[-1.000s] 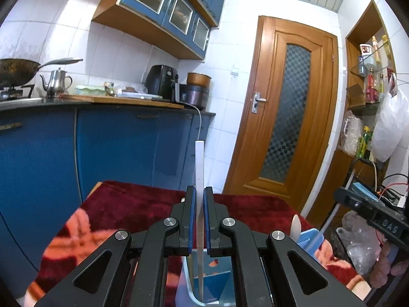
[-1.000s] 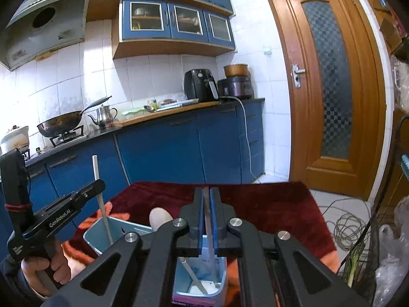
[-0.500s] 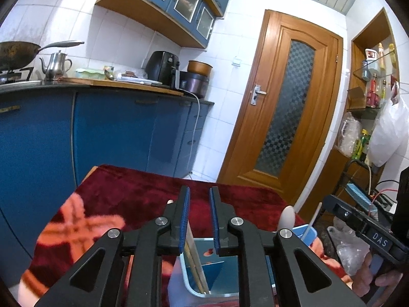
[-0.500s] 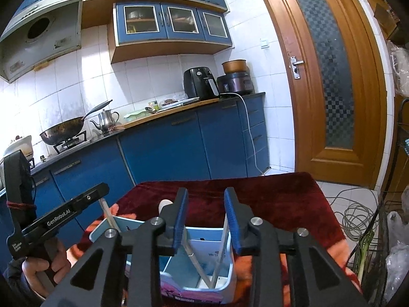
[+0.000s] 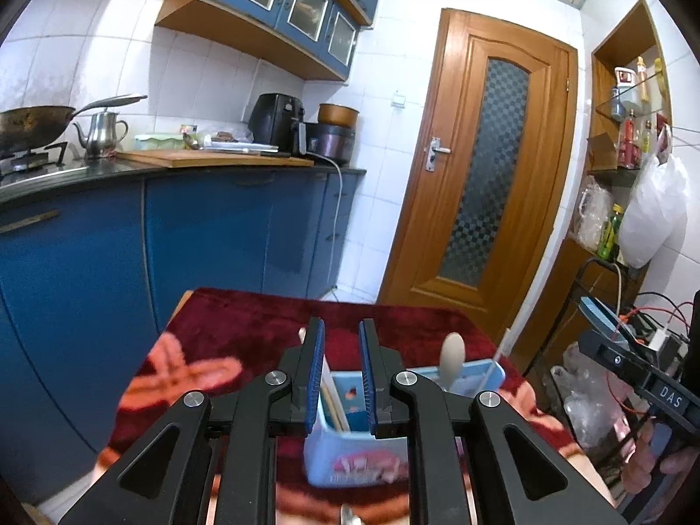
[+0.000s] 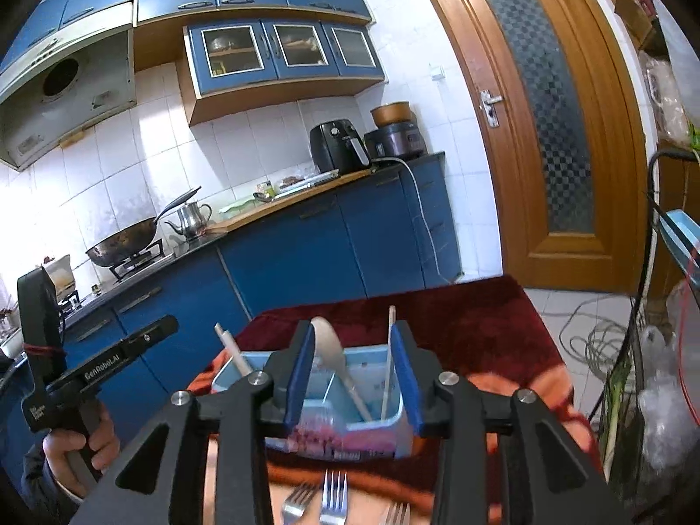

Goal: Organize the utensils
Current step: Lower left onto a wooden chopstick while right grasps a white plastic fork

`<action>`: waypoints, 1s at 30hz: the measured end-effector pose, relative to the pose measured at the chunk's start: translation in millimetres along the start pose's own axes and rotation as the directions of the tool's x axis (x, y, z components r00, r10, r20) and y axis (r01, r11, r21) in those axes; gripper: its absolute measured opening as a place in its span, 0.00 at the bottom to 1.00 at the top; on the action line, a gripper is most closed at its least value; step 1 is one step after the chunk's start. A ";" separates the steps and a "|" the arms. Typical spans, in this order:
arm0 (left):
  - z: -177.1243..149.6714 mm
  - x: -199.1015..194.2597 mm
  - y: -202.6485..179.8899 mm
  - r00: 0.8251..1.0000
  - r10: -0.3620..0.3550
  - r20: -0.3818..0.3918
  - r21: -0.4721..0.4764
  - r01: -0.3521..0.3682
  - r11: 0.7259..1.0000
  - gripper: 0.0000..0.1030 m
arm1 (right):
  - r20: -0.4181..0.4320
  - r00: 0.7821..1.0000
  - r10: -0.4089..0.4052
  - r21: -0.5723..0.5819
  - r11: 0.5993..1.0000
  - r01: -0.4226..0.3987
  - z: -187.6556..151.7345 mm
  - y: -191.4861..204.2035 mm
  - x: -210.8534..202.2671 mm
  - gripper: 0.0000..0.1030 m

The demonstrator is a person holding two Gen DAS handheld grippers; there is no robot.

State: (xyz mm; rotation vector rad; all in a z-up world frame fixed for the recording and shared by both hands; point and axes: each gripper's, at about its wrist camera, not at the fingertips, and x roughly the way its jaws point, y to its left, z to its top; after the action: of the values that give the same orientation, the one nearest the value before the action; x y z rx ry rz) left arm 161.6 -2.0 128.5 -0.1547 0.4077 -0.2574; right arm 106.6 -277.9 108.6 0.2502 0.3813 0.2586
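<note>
Left claw (image 5: 342, 376) slightly open, empty; right claw (image 6: 352, 378) opening, empty, both over bin (image 6: 372, 433) holding spoon (image 6: 332, 350); forks (image 6: 326, 503) near.

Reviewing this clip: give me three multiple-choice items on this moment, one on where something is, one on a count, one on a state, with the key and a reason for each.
1. Where is the wooden spoon?
A. Flat on the cloth
B. Standing in the blue holder
C. On the kitchen counter

2. How many forks lie on the cloth in front of the holder in the right wrist view?
A. One
B. Three
C. Six

3. What is between the right gripper's fingers?
A. Nothing gripped
B. A clamped fork
C. A clamped kettle

Key:
1 B, its bowl rises above the holder's rim.
2 B, three sets of tines show at the bottom edge.
3 A, the jaws are opening and the pads touch nothing.
</note>
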 end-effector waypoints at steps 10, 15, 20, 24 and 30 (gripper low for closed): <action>-17.5 -47.8 -4.0 0.994 0.029 -0.109 0.005 -0.029 1.000 0.16 | -0.109 0.994 0.009 0.034 0.999 -0.005 -35.8 -0.3 -32.7 0.41; -38.4 -63.3 -3.8 0.986 0.045 -0.158 0.007 -0.044 0.999 0.18 | -0.154 0.988 0.014 0.056 0.998 -0.006 -58.3 -3.8 -44.7 0.45; -65.5 -69.7 -1.7 0.972 0.052 -0.230 -0.003 -0.054 0.999 0.22 | -0.204 0.979 0.019 0.072 0.997 -0.004 -83.9 -7.0 -51.6 0.47; -85.8 -72.1 -2.8 0.957 0.060 -0.282 0.008 -0.060 0.998 0.23 | -0.253 0.968 0.009 0.077 0.997 0.011 -102.2 -12.7 -50.3 0.49; -110.5 -66.9 -0.4 0.931 0.060 -0.359 -0.002 -0.066 0.998 0.23 | -0.301 0.954 -0.006 0.084 0.996 0.033 -123.1 -20.9 -49.3 0.52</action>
State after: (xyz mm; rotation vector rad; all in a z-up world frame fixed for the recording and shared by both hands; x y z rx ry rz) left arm 56.9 5.5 53.1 -0.1078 0.7781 -0.2192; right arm 17.9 -288.5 8.4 0.2944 0.6982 0.2616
